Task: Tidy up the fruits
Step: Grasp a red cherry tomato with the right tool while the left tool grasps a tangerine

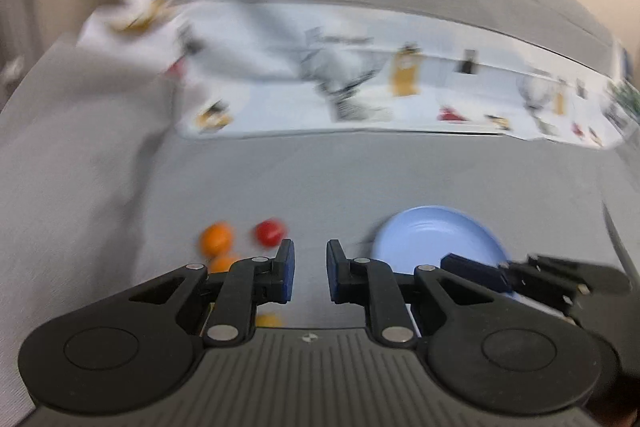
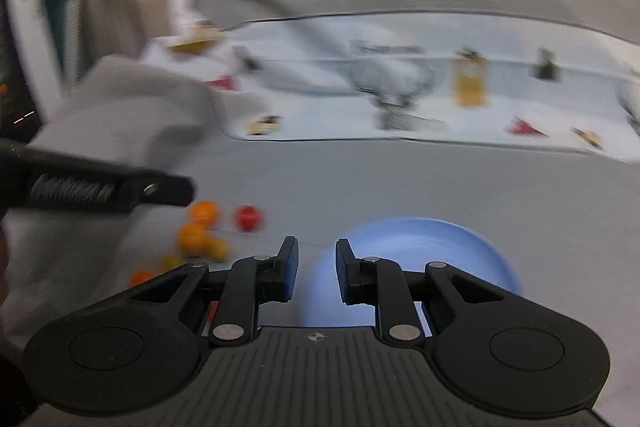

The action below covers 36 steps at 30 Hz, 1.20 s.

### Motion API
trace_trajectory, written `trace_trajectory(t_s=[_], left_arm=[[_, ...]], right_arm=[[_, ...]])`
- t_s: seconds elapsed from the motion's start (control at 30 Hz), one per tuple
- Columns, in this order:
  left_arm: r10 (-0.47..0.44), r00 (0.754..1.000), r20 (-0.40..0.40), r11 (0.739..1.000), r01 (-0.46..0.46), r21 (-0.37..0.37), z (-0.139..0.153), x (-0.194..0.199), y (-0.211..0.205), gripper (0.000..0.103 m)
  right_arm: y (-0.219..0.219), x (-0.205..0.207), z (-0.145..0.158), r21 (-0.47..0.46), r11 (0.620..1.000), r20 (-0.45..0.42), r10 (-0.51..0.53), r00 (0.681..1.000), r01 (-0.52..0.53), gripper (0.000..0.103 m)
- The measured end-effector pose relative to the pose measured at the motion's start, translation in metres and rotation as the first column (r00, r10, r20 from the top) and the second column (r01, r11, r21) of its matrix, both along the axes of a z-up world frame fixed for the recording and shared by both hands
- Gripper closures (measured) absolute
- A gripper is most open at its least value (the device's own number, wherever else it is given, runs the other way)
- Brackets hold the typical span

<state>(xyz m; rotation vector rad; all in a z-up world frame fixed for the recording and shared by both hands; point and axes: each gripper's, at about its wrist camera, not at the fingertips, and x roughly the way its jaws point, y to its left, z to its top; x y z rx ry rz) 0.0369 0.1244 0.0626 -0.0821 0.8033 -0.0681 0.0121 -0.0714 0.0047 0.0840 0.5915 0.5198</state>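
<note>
Fruits are lying loose on the grey fabric surface (image 1: pixel 360 179): a small round red fruit (image 1: pixel 271 231) and several small orange fruits (image 2: pixel 199 231), to the left of the empty round pale-blue plate (image 1: pixel 436 239). Left gripper (image 1: pixel 310 273) and right gripper (image 2: pixel 317 273) are both hovering clenched, holding nothing. Judging from this, no fruit is yet being collected; next, 1 gripper needs opening and lowering around a fruit.
</note>
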Motion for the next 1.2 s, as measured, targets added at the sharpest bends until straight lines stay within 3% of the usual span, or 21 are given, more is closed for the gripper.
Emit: trace_trajectory(t_s=[0.1,0.23,0.33,0.4,0.47,0.63,0.97,1.2], left_arm=[[0.107,0.992,-0.073,0.993,-0.11,-0.039,-0.023,0.004,0.025,0.085],[0.216,0.964,-0.157,0.972,-0.228,-0.063,-0.043,0.015,0.046,0.081],[0.222,0.961,-0.164,0.974,-0.224,0.001,-0.046,0.019,0.042,0.079],[0.208,0.968,-0.143,0.978,-0.206,0.027,-0.043,0.018,0.039,0.067],[0.203,0.969,-0.139,0.979,-0.2,0.039,-0.043,0.016,0.039,0.062],[0.204,0.954,-0.22,0.979,-0.2,0.041,-0.057,0.017,0.046,0.062],[0.198,0.923,-0.329,0.978,-0.163,0.132,-0.076,0.018,0.043,0.062],[0.192,0.92,-0.341,0.979,-0.155,0.135,-0.078,0.019,0.044,0.066]], right_arm=[[0.025,0.0,-0.004,0.004,0.997,-0.022,0.083,0.996,-0.082,0.082],[0.054,0.004,-0.021,-0.049,0.994,-0.099,0.094,0.991,-0.099,0.081],[0.068,0.009,-0.03,-0.115,0.989,-0.123,0.078,0.989,-0.093,0.078],[0.073,0.017,-0.035,-0.123,0.989,-0.155,0.068,0.986,-0.088,0.072],[0.077,0.023,-0.049,-0.154,0.985,-0.178,0.056,0.982,-0.084,0.068],[0.078,0.028,-0.064,-0.144,0.986,-0.248,0.045,0.968,-0.083,0.065],[0.09,0.023,-0.071,-0.185,0.975,-0.274,0.069,0.959,-0.123,0.067],[0.084,0.023,-0.068,-0.177,0.977,-0.262,0.07,0.963,-0.119,0.071]])
